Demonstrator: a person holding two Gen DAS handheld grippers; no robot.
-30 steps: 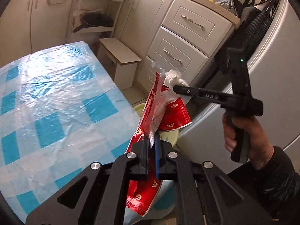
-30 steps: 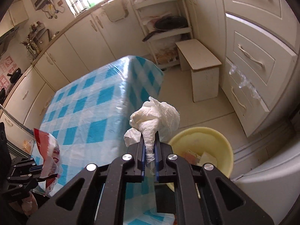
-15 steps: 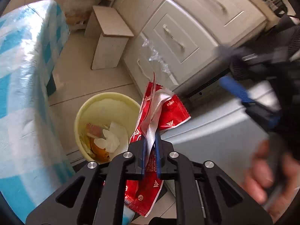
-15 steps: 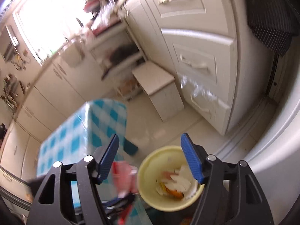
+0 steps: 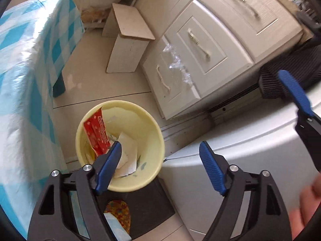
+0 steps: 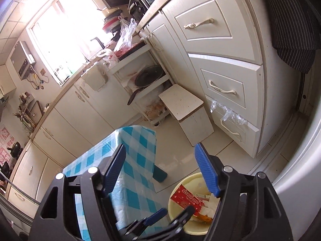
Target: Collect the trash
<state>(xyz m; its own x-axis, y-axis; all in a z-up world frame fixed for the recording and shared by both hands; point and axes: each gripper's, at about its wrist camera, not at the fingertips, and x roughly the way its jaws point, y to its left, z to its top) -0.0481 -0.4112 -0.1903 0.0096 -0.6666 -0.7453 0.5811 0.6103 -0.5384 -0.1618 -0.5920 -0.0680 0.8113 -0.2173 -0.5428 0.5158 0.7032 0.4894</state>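
Observation:
A pale yellow trash bin [image 5: 154, 126] stands on the floor beside the table. Inside it lie a red snack wrapper [image 5: 96, 132] and crumpled white tissue [image 5: 128, 152]. My left gripper [image 5: 160, 156] is open and empty, just above the bin's near rim. My right gripper [image 6: 160, 166] is open and empty, higher up; one of its blue fingers [image 5: 295, 92] shows at the right of the left wrist view. In the right wrist view the bin [image 6: 176, 212] sits low, with the wrapper [image 6: 186, 198] in it and the left gripper's fingers [image 6: 156, 217] beside it.
The table with a blue-checked plastic cloth [image 5: 26, 76] is left of the bin. A white cabinet with drawers [image 5: 210, 46] and a small white stool [image 5: 128, 46] stand beyond it. A grey appliance [image 5: 250, 140] is at the right. A dark mat [image 5: 148, 204] lies under the bin.
My left gripper opened and the red wrapper dropped into the bin. My right gripper, which let go of the tissue earlier, stays open and has risen.

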